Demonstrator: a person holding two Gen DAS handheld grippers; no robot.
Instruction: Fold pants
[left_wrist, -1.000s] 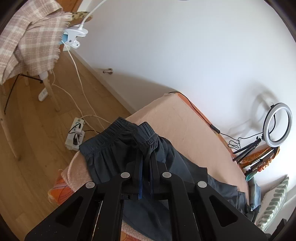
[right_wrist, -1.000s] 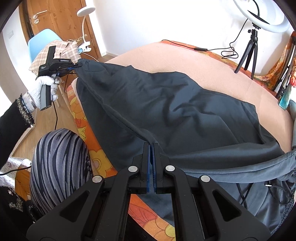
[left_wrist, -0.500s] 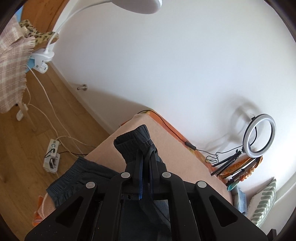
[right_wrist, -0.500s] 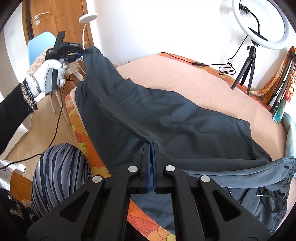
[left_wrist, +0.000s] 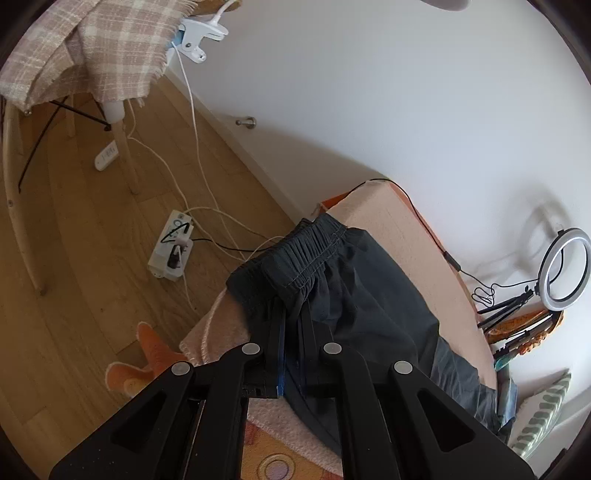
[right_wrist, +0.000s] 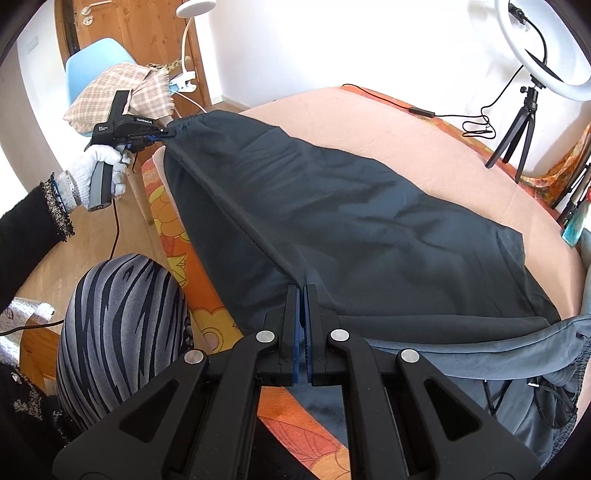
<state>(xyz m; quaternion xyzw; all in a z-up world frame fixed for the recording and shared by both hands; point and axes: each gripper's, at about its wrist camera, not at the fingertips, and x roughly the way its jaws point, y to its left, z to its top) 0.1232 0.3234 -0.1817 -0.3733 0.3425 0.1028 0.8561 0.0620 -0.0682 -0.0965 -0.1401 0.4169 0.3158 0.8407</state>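
Dark navy pants (right_wrist: 362, 221) lie spread over the peach bed cover (right_wrist: 424, 147). My left gripper (left_wrist: 293, 314) is shut on the elastic waistband (left_wrist: 310, 254) and holds it just above the bed's corner. The same left gripper (right_wrist: 162, 133) shows in the right wrist view, in a white-gloved hand (right_wrist: 94, 173). My right gripper (right_wrist: 302, 291) is shut on the pants' near seam edge, low over the bed. The seam (right_wrist: 229, 218) runs taut between the two grippers.
A lighter blue-grey garment (right_wrist: 517, 369) lies at the bed's right. A ring light (right_wrist: 543, 44) on a tripod stands on the far side. A chair with a plaid blanket (left_wrist: 99, 48), a clip lamp and a power strip (left_wrist: 171, 251) with cables occupy the wooden floor at left. A striped knee (right_wrist: 122, 325) is near.
The left gripper, raised high half a second ago with the waistband, has come back down to the bed's corner, pulling the seam straight. The right gripper has stayed put.
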